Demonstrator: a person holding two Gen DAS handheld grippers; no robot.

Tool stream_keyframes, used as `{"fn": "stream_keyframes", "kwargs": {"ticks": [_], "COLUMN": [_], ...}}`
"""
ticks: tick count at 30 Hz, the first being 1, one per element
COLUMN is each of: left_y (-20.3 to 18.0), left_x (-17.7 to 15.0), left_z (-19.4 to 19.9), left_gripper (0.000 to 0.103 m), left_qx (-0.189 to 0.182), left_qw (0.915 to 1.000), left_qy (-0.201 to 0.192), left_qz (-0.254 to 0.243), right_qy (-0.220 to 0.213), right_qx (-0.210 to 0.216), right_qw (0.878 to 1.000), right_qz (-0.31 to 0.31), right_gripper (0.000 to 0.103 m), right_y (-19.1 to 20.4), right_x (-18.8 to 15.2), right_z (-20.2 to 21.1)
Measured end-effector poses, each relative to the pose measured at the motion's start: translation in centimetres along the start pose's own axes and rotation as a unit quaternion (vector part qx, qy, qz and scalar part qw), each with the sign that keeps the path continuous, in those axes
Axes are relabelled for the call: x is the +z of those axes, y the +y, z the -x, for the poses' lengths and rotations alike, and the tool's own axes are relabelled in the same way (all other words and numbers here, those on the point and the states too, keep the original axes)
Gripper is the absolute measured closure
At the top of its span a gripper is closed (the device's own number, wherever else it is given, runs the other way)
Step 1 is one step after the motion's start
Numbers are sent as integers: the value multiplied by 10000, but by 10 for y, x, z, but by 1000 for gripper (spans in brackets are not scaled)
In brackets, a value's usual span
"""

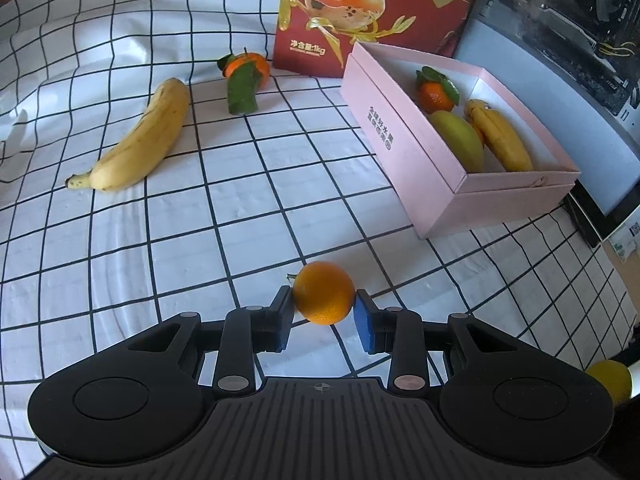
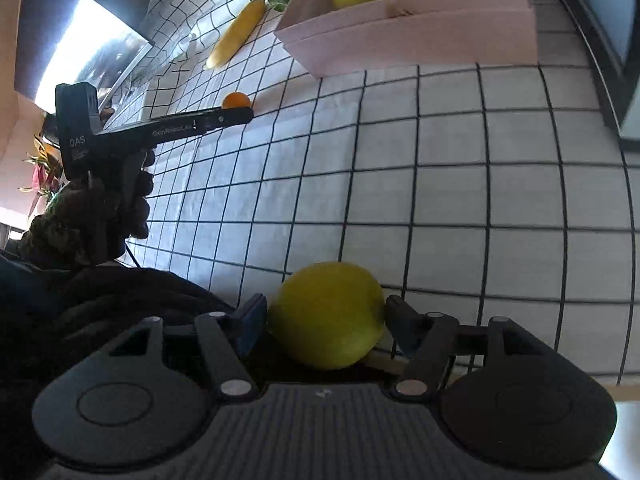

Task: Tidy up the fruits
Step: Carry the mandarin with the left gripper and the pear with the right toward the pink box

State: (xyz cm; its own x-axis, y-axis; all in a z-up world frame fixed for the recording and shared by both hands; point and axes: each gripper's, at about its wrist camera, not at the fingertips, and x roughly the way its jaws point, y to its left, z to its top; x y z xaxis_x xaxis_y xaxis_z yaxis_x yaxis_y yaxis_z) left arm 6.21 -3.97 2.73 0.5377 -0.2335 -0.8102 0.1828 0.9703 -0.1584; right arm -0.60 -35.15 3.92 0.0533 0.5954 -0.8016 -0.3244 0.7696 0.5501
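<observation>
Left hand-held gripper (image 1: 323,312) clamps a small orange (image 1: 323,298); the pink box (image 1: 404,152) lies at two o'clock. Right hand-held gripper (image 2: 326,320), jaws apart, straddles a yellow-green fruit (image 2: 326,314).

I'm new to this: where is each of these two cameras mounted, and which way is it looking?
Left wrist view: sits on the left gripper, looking down along its fingers, which clamp a small round orange, over the black-gridded white tablecloth toward the open pink cardboard box.
Right wrist view: sits on the right gripper, looking along its fingers flanking a yellow-green round fruit; the person's gloved hand shows.
Shared: box, orange, loose yellow banana, cloth.
</observation>
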Motion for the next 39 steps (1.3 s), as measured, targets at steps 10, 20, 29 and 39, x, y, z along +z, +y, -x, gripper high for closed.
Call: {"fn": "stream_keyframes", "kwargs": {"ticks": [10, 20, 29, 39], "left_y": [-3, -4, -1, 3], "left_x": [0, 1, 0, 0], "left_z": [-1, -2, -1, 0], "left_gripper": [66, 66, 66, 66], "left_qx": [31, 10, -78, -183], "left_qw": [9998, 9994, 9992, 9997], "left_qy": [41, 89, 64, 28], "left_qz": [-182, -337, -385, -136], "right_qy": [-1465, -1986, -645, 352], "right_qx": [-942, -1673, 217, 246], "right_qw": [9806, 9561, 9929, 9930], "right_qz": [897, 1357, 979, 1100], "right_gripper": [49, 36, 36, 36], "right_y": [35, 55, 65, 72], "right_x": [29, 12, 18, 30], "right_z": [12, 16, -23, -58]}}
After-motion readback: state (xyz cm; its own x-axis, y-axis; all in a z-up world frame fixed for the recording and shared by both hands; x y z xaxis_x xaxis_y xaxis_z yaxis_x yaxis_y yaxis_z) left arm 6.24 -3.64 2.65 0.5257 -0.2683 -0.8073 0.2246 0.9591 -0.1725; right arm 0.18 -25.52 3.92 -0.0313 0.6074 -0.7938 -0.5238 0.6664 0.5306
